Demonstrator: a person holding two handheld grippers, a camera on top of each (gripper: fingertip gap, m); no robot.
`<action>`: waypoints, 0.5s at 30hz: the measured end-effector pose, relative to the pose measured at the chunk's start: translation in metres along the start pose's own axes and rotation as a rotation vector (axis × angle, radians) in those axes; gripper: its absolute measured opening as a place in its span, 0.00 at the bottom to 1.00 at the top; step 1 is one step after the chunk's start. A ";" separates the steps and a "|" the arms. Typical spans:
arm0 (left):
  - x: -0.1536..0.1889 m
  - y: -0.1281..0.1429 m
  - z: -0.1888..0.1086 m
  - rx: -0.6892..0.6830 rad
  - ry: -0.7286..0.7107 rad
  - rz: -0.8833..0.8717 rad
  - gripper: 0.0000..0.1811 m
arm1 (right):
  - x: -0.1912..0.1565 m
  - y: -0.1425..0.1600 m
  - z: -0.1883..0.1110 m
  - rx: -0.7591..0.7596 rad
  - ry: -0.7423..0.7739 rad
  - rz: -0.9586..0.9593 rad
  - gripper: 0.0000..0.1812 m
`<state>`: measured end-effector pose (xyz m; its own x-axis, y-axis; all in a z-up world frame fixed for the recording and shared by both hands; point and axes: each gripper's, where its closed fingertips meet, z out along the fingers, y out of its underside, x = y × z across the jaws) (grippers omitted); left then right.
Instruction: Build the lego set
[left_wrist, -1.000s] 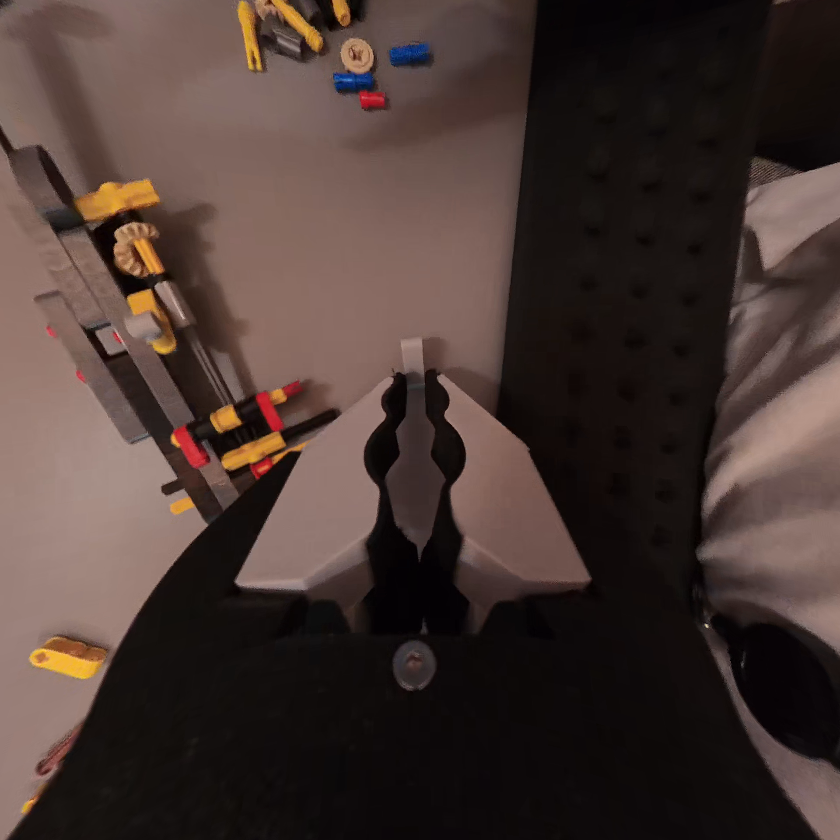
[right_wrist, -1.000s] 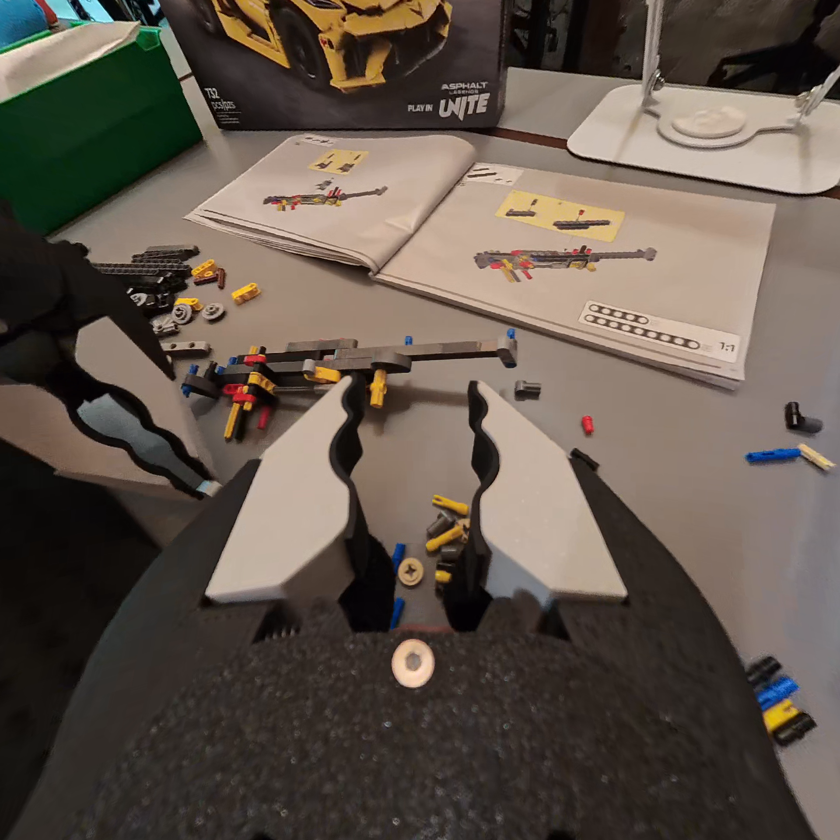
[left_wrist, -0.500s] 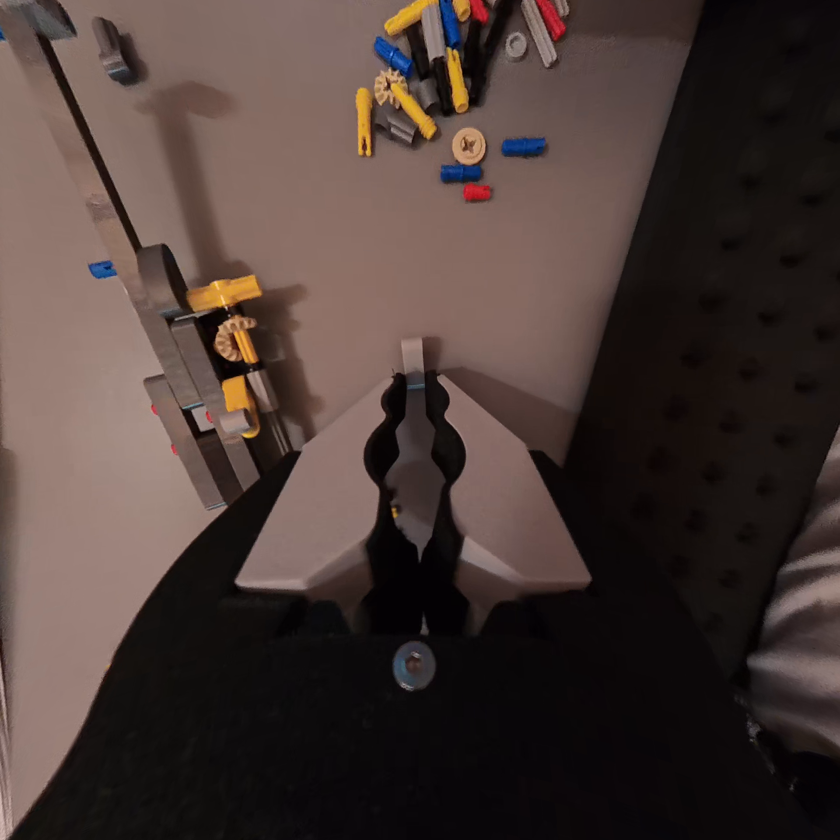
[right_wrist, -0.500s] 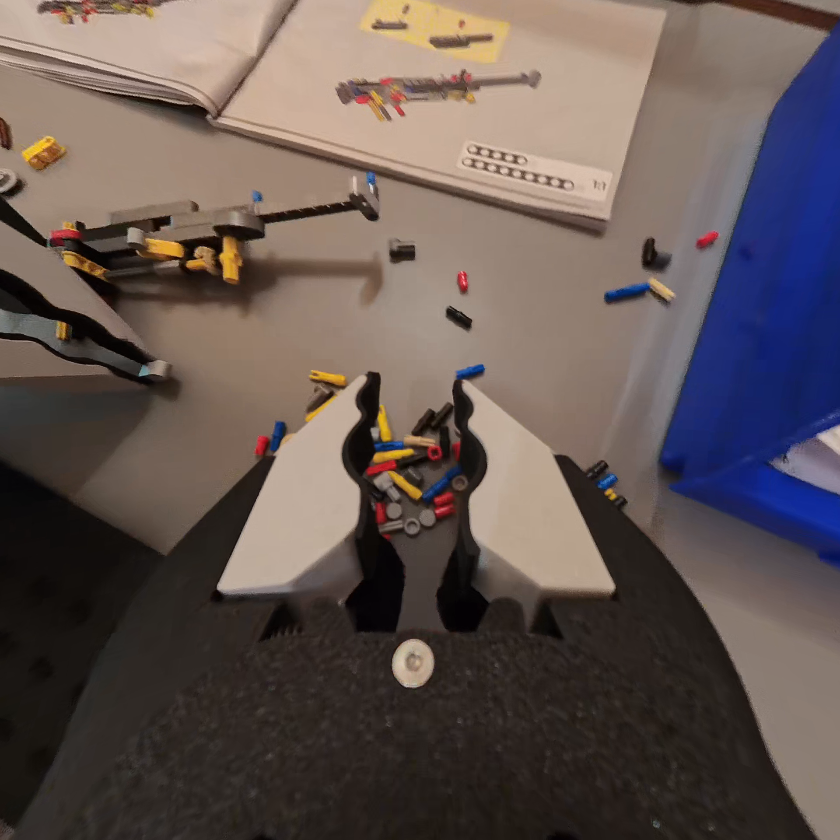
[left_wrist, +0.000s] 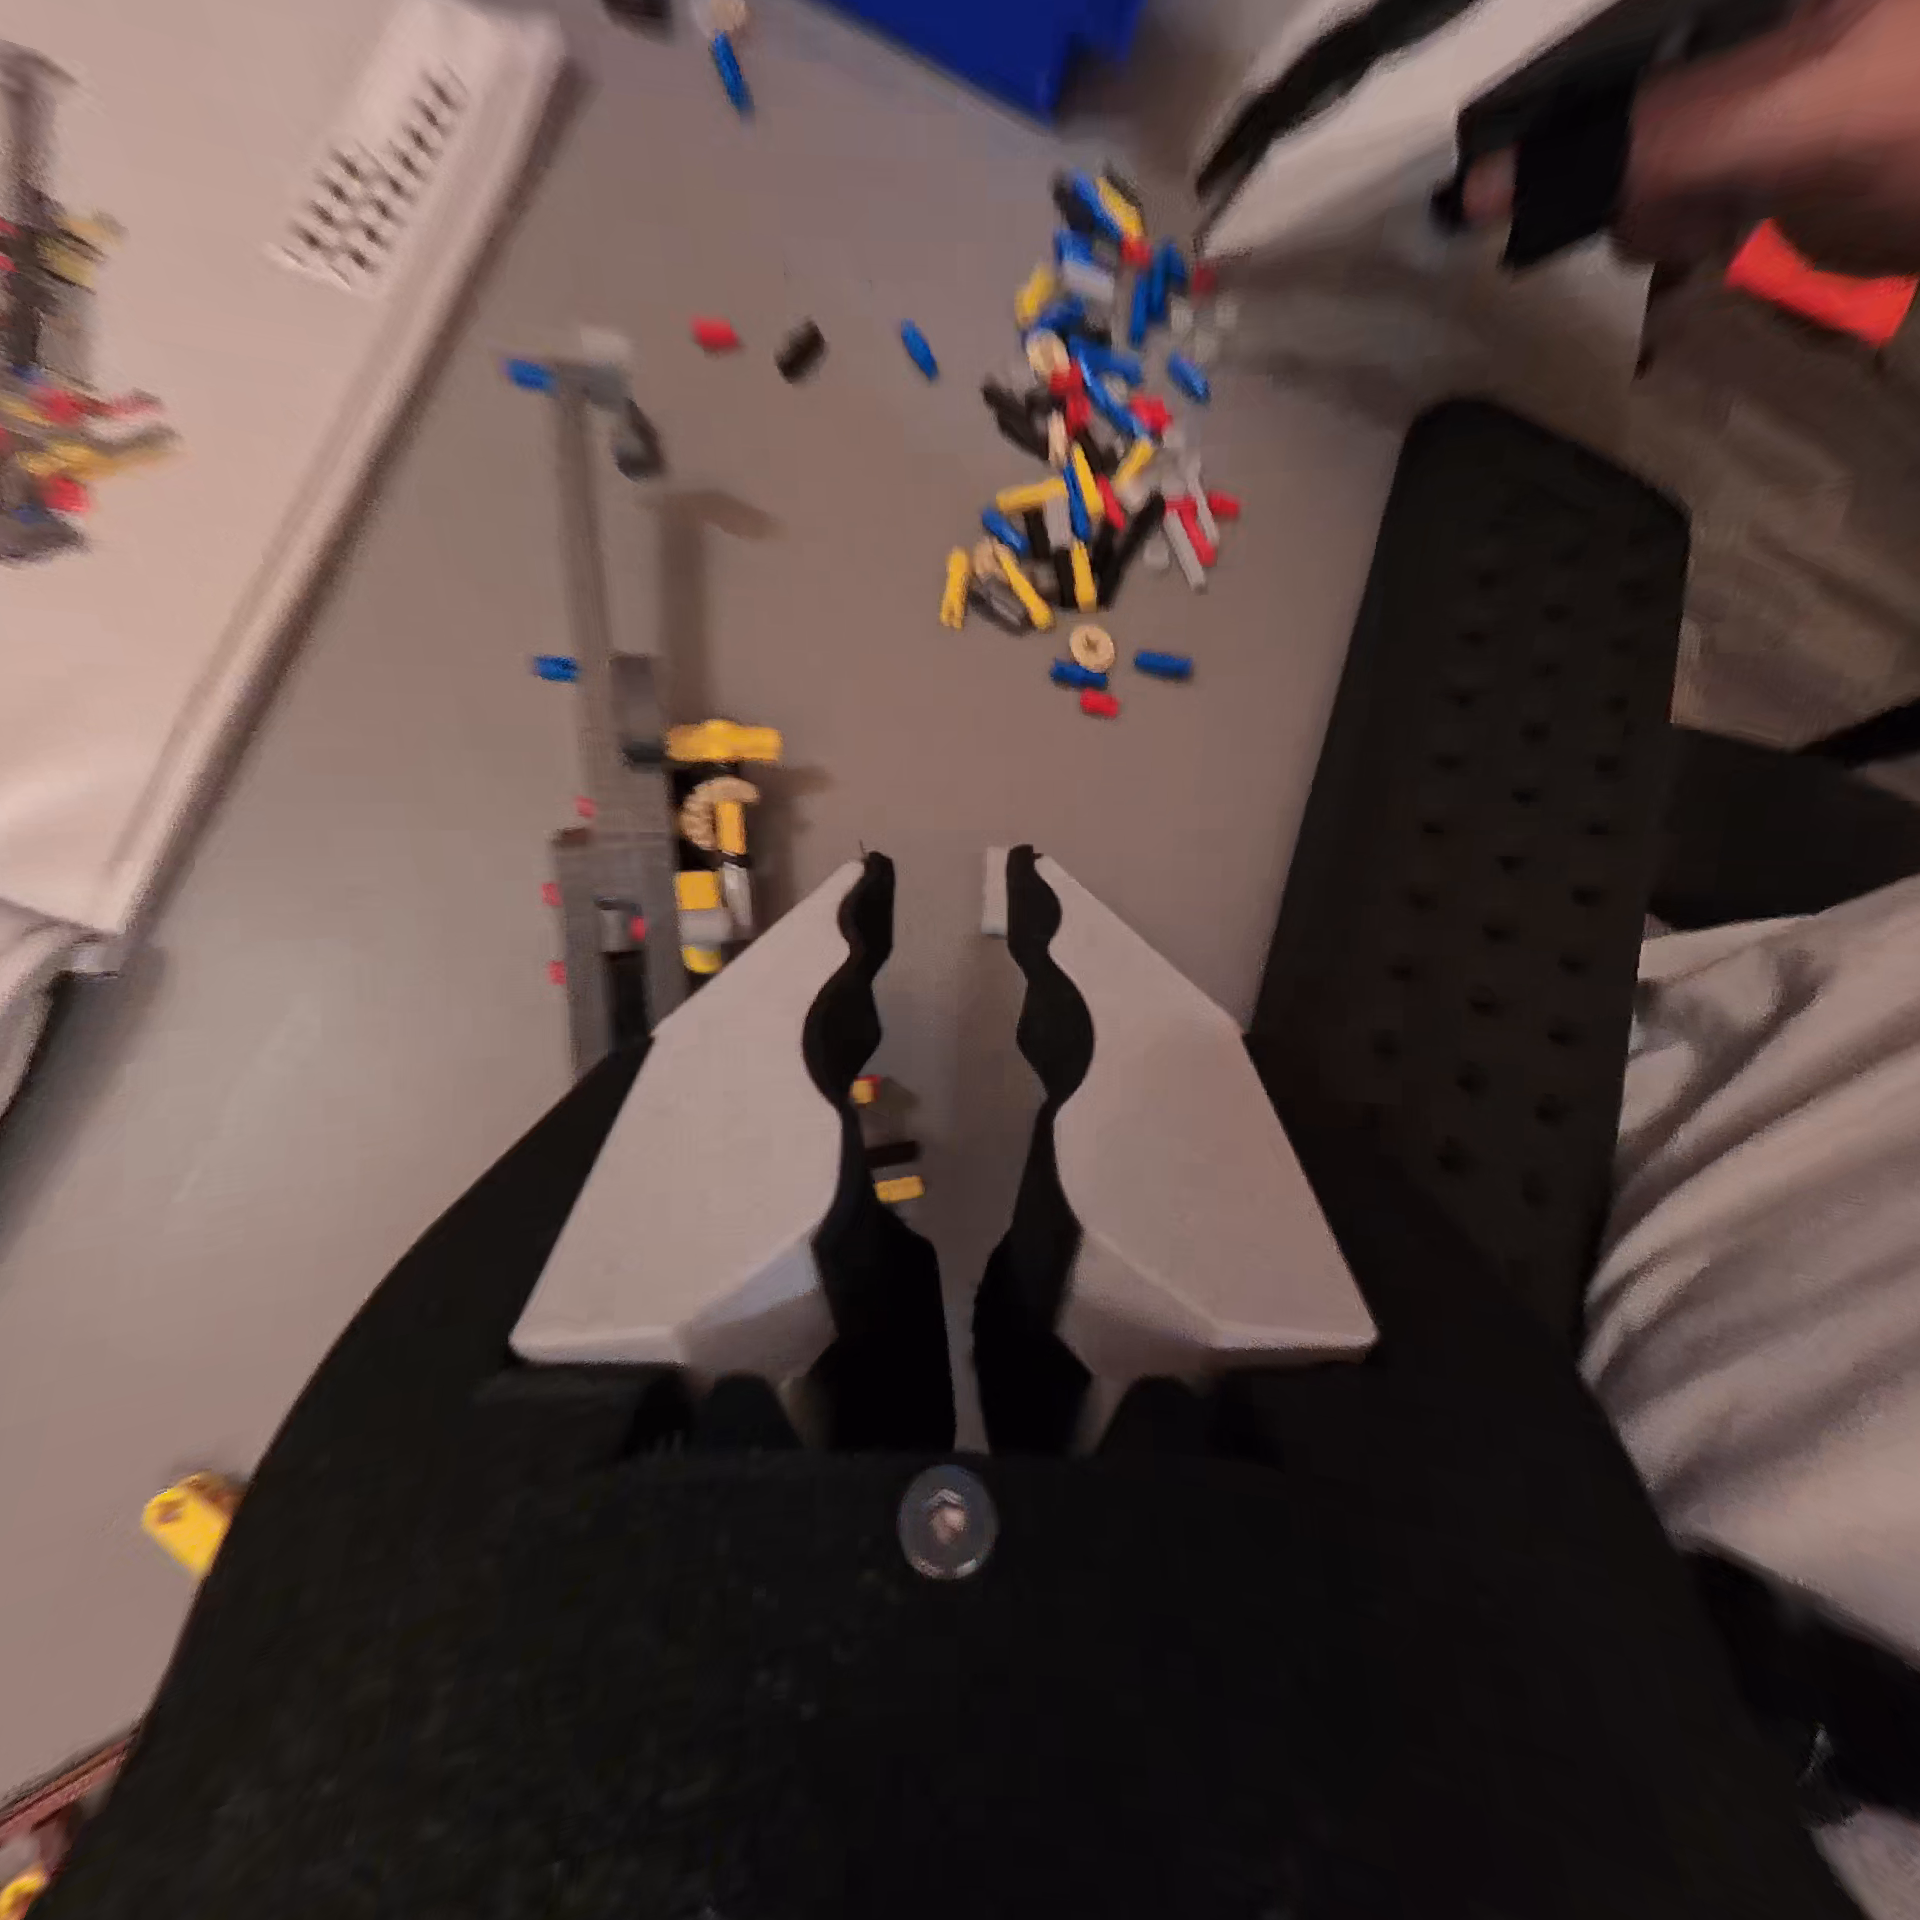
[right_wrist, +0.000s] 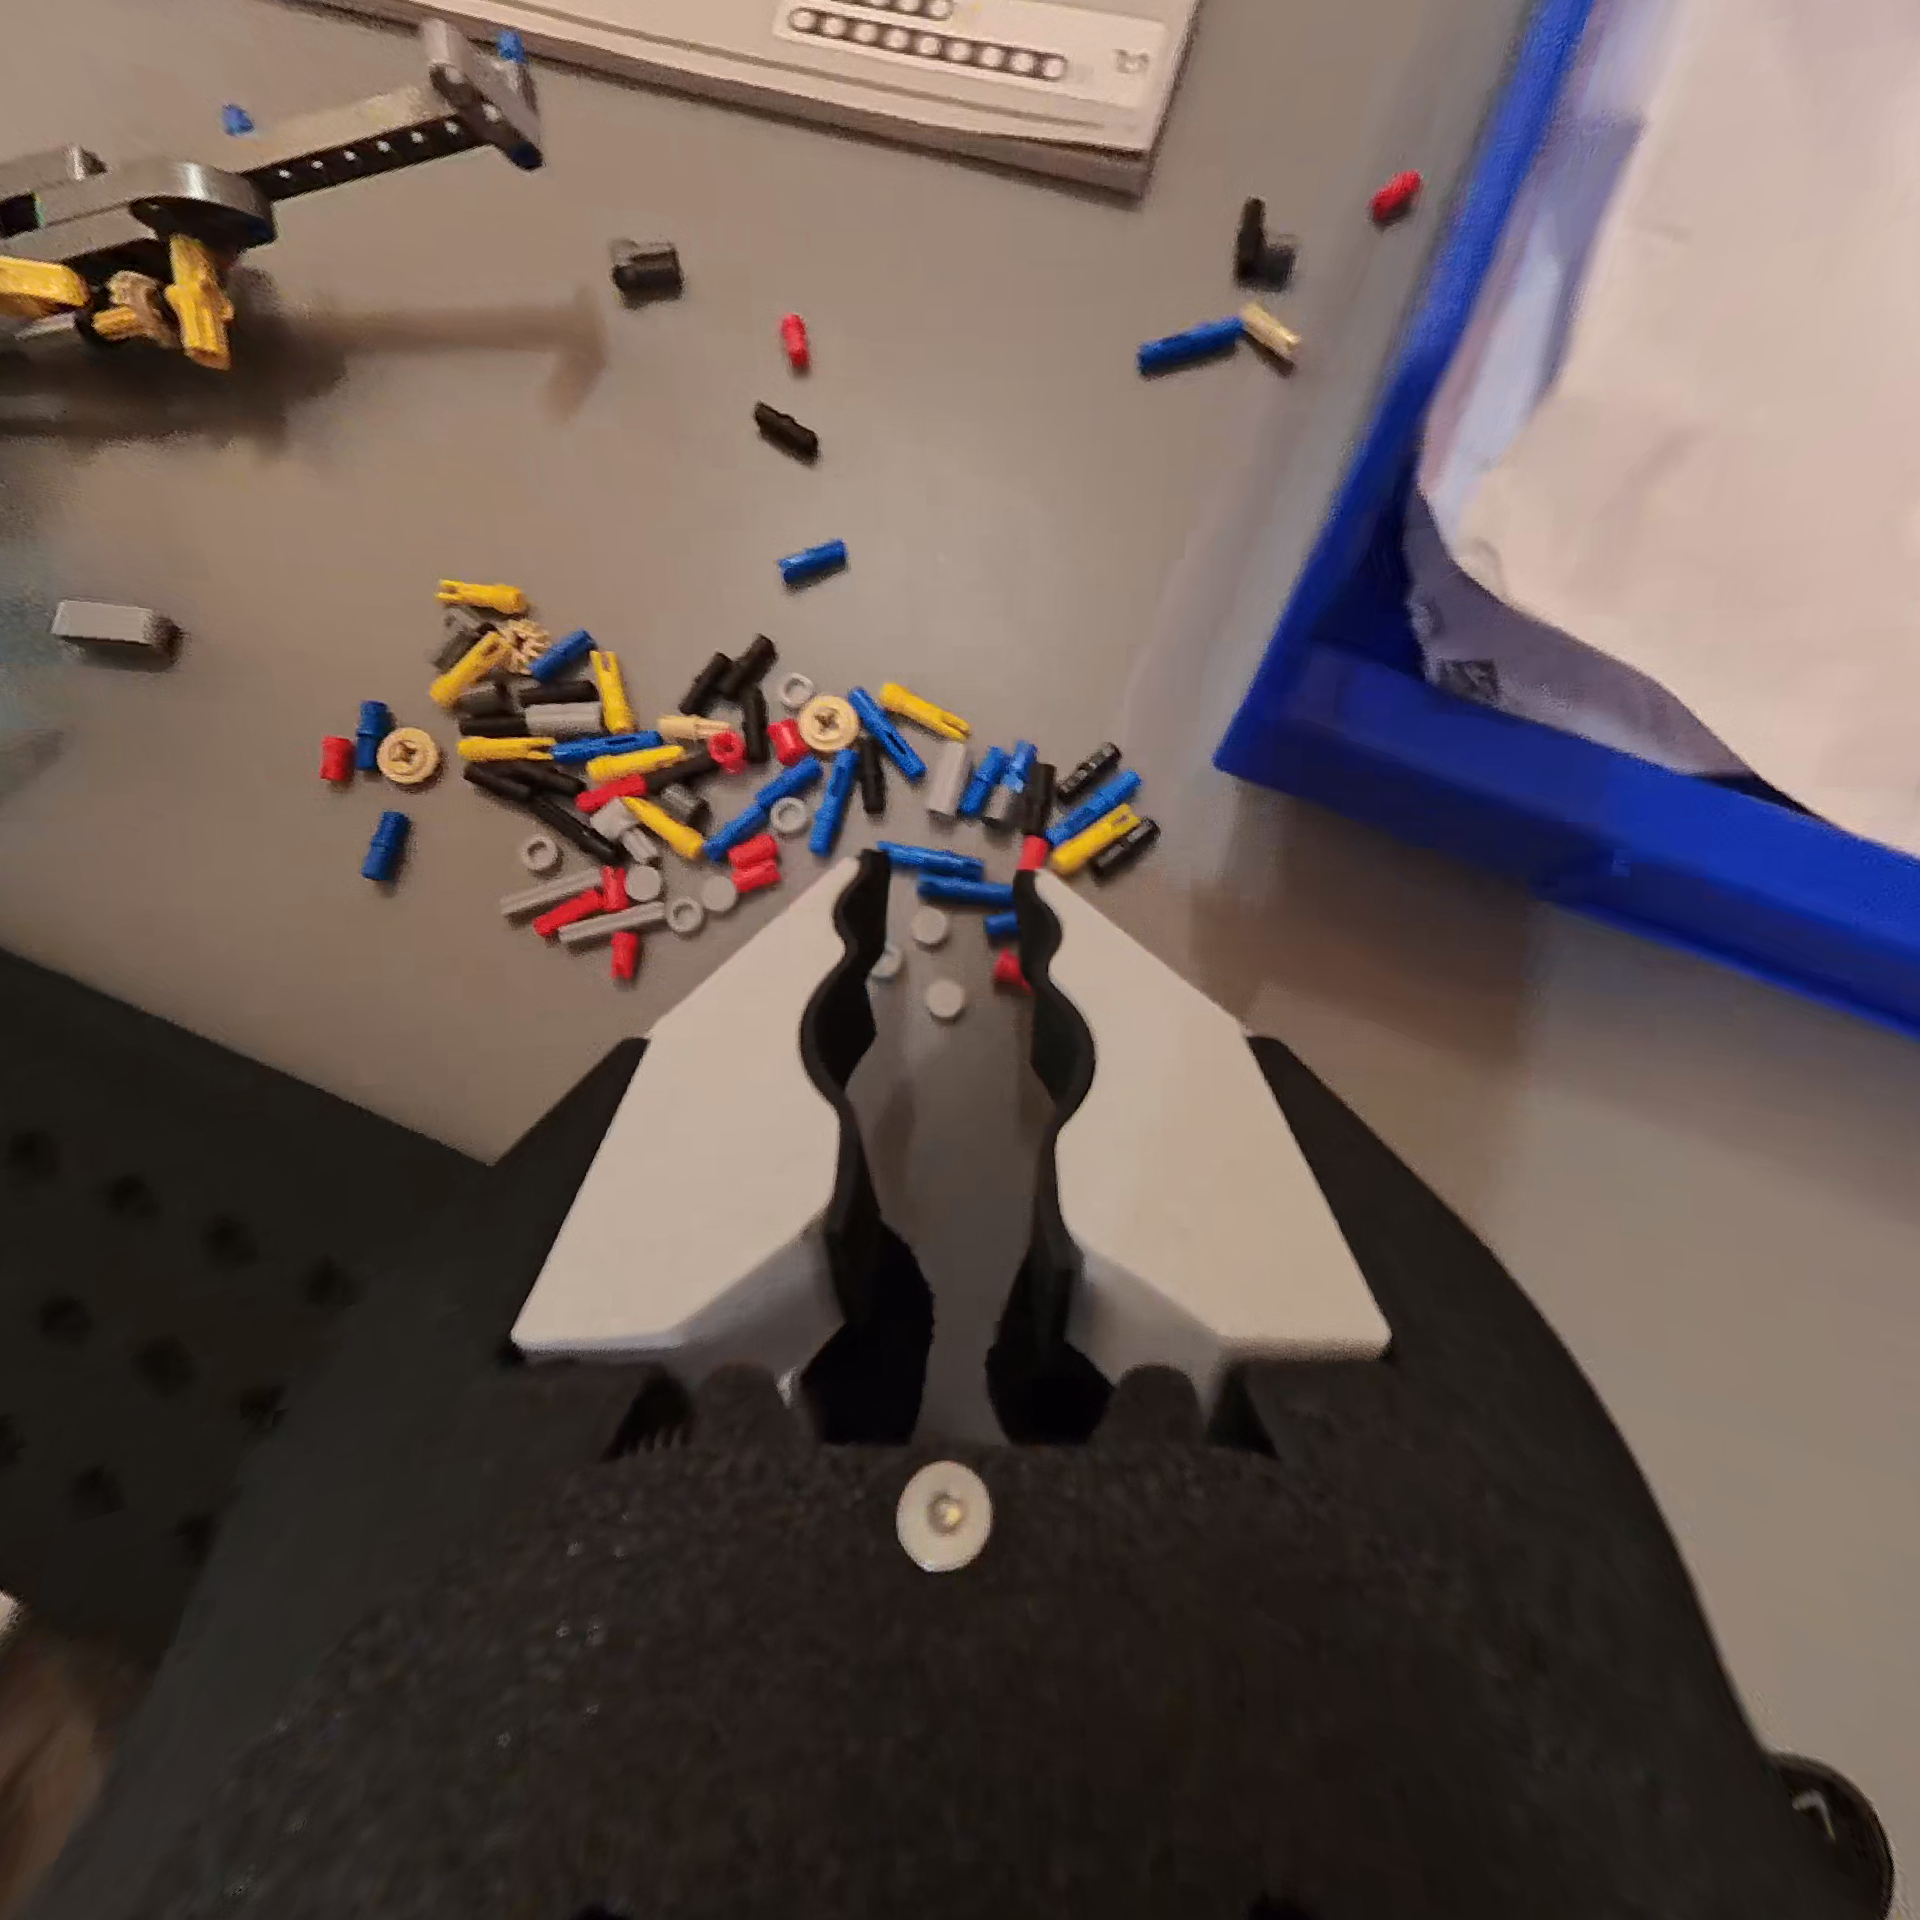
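The right gripper (right_wrist: 951, 883), its wavy black-lined jaws parted and empty, hovers over a heap of small plastic pins (right_wrist: 727, 769). The left gripper (left_wrist: 945, 883) gapes too, a grey piece seemingly at one tip, beside the long grey beam assembly (left_wrist: 644, 831).

The left gripper (left_wrist: 943, 883), with grey wedge-shaped fingers and black wavy pads, is held low with its jaws parted. The matching right gripper (right_wrist: 951, 883) is likewise parted and angled downward.
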<state>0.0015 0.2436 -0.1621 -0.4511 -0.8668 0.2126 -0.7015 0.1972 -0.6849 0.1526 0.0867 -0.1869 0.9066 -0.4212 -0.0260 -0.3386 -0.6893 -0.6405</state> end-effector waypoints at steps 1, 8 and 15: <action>-0.006 -0.005 -0.008 0.057 -0.009 0.003 0.11 | 0.005 0.003 0.000 -0.002 0.019 0.004 0.13; -0.058 -0.009 -0.050 0.193 -0.128 -0.111 0.09 | 0.008 0.001 0.012 0.015 0.019 0.069 0.10; -0.071 -0.004 -0.055 0.194 -0.180 -0.110 0.09 | 0.004 0.009 0.008 -0.038 0.004 0.002 0.12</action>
<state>0.0058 0.3295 -0.1365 -0.2605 -0.9490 0.1777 -0.6147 0.0211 -0.7885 0.1553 0.0837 -0.1991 0.9049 -0.4250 -0.0241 -0.3498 -0.7101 -0.6111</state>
